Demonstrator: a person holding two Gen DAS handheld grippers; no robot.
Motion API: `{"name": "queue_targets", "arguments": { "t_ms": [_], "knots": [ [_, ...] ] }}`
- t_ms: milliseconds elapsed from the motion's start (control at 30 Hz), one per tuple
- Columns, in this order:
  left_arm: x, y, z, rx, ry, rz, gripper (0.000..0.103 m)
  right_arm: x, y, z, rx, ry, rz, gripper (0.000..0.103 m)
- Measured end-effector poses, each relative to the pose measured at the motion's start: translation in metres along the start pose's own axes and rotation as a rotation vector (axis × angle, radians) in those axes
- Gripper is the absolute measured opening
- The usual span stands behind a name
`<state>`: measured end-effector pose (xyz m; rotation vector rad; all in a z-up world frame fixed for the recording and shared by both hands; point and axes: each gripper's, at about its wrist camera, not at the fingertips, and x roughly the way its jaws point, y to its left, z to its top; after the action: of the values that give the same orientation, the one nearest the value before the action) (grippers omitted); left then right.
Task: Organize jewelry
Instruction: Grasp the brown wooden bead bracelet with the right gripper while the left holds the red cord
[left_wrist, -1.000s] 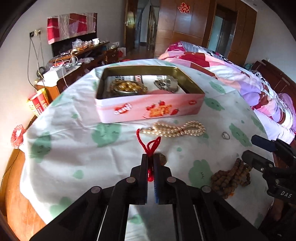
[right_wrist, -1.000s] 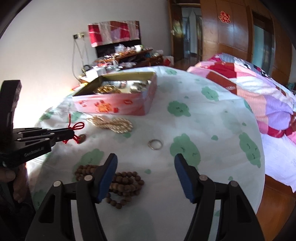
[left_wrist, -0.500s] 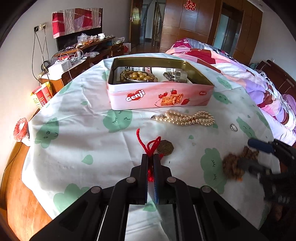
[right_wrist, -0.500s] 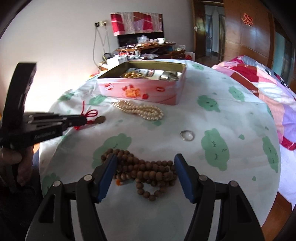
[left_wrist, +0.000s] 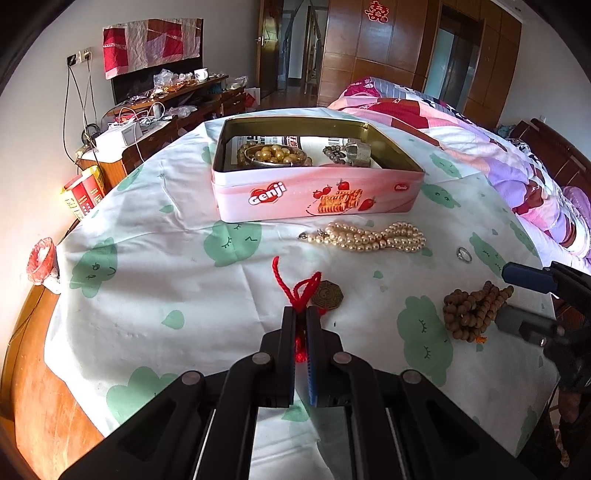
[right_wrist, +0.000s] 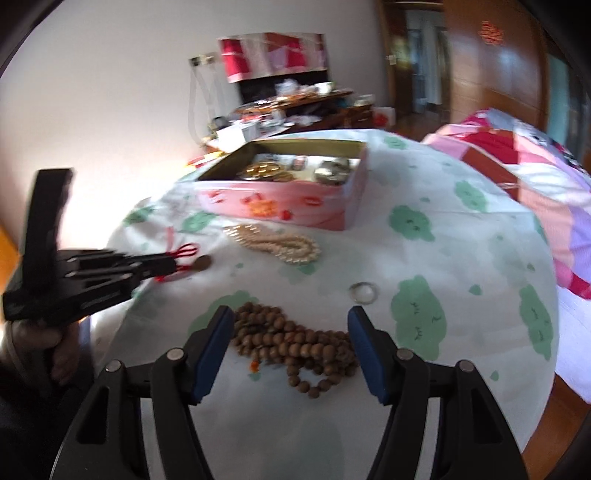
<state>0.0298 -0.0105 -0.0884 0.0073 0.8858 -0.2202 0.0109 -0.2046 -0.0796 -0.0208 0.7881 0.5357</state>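
Note:
My left gripper (left_wrist: 301, 314) is shut on a red cord (left_wrist: 295, 288) that carries a bronze octagonal pendant (left_wrist: 327, 294) low over the cloth. In the right wrist view my right gripper (right_wrist: 290, 321) stands open, and a heap of brown wooden beads (right_wrist: 295, 339) lies between its blue pads without touching them. The same beads (left_wrist: 469, 314) show beside the right gripper (left_wrist: 517, 299) in the left wrist view. A pearl necklace (left_wrist: 369, 238) and a small ring (left_wrist: 464, 254) lie on the cloth. Behind them is an open pink tin (left_wrist: 317, 199) holding gold beads and other pieces.
The round table wears a white cloth with green prints (left_wrist: 147, 258) that drops off at the near and left edges. A bed with a pink quilt (left_wrist: 498, 147) stands at the right. A cluttered sideboard (left_wrist: 155, 110) lines the far wall.
My right gripper has swung left and closed in on the wooden beads, which now lie between its fingers. The left gripper stays shut on the red cord and has barely shifted.

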Motion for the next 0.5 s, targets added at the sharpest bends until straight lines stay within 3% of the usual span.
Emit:
{"name": "queue_targets", "arguments": {
  "t_ms": [167,267,367,400,500],
  "knots": [
    [0.000,0.000,0.001,0.006,0.001,-0.003,0.004,0.017,0.006,-0.006,-0.078,0.078,-0.068,0.066],
    [0.002,0.000,0.001,0.003,0.005,-0.004,0.004,0.024,0.007,-0.008,-0.082,0.072,-0.101,0.065],
    [0.002,0.000,0.001,0.002,0.006,-0.006,0.004,0.025,0.009,-0.006,-0.093,0.066,-0.102,0.049],
    [0.003,0.000,0.001,0.003,0.007,-0.007,0.004,0.025,0.009,-0.006,-0.086,0.068,-0.094,0.026],
    [0.003,0.000,0.000,0.005,0.006,-0.009,0.004,0.026,0.006,-0.006,-0.061,0.067,-0.083,0.025]
  ]
}}
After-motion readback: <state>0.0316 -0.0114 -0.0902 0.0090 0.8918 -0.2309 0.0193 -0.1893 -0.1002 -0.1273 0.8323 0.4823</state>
